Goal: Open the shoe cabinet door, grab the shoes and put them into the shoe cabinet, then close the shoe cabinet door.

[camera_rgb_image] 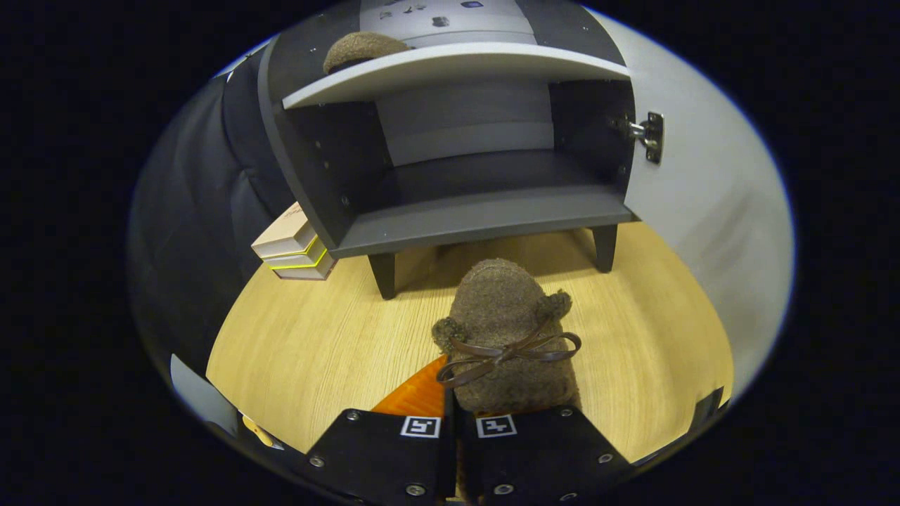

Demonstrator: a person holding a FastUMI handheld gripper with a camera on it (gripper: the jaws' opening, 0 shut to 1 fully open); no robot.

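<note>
Left of the open shoe cabinet [450, 176] sits a stack of books [294, 251], and before its lower shelf the tongs [453, 429], nearly closed, clamp the heel of a brown fuzzy slipper [503, 330] over the table [316, 344], door [703, 197] at right.

Brown fuzzy shoe [505, 330], grey cabinet [485, 218], pale wood-grain table [316, 344]

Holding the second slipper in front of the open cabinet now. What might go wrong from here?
1. The gripper seems to pinch only the slipper heel edge, so the toe may sag and catch the lower shelf lip.
2. The loose bow could snag there.
3. The open door stands close on the right; a wide swing may bump it.
</note>
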